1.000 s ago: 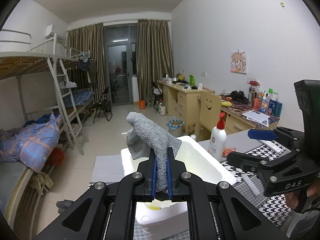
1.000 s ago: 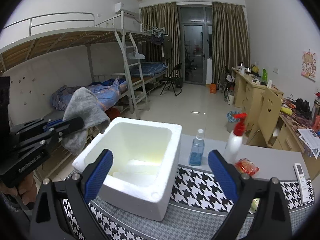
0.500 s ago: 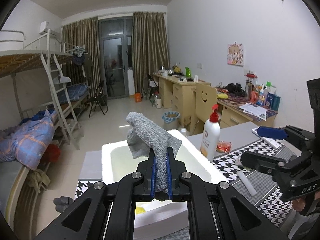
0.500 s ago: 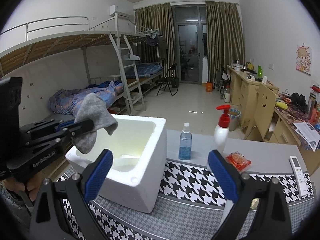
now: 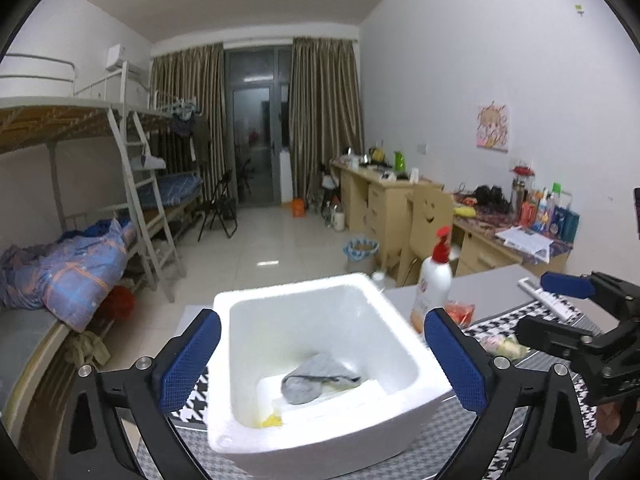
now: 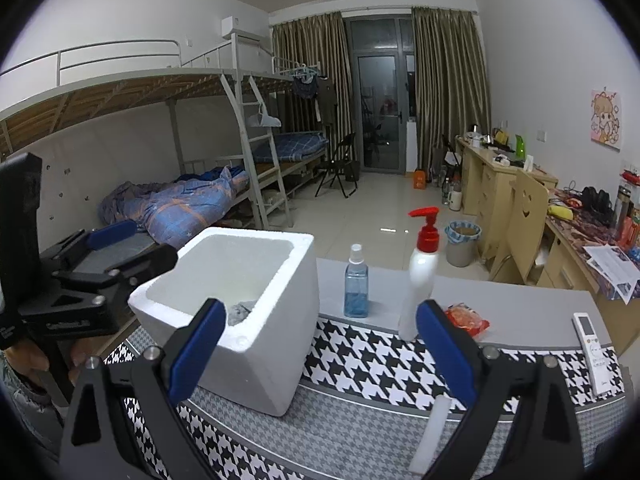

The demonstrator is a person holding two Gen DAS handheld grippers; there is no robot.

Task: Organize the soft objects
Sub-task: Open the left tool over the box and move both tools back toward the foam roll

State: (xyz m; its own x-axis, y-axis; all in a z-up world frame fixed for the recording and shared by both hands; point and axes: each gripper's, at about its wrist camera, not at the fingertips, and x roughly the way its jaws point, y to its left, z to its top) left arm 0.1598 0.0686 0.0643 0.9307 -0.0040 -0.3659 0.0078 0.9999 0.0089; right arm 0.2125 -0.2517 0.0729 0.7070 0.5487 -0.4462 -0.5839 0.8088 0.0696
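Note:
A grey cloth (image 5: 316, 378) lies on the bottom of the white foam box (image 5: 396, 344), next to a small yellow object (image 5: 272, 422). My left gripper (image 5: 322, 360) is open and empty, its jaws spread wide above the box. In the right wrist view the box (image 6: 280, 320) stands left of centre and a bit of the grey cloth (image 6: 240, 312) shows inside. My right gripper (image 6: 320, 356) is open and empty over the houndstooth mat, to the right of the box. The left gripper (image 6: 104, 256) appears at the left edge of that view.
A white pump bottle (image 6: 420, 280), a blue spray bottle (image 6: 356, 284), an orange packet (image 6: 466, 318), a white remote (image 6: 592, 348) and a white stick (image 6: 430, 436) lie on the table. Bunk beds stand left, desks right.
My left gripper opened and let go of the grey cloth, which dropped into the foam box. Both views shifted a little closer over the table.

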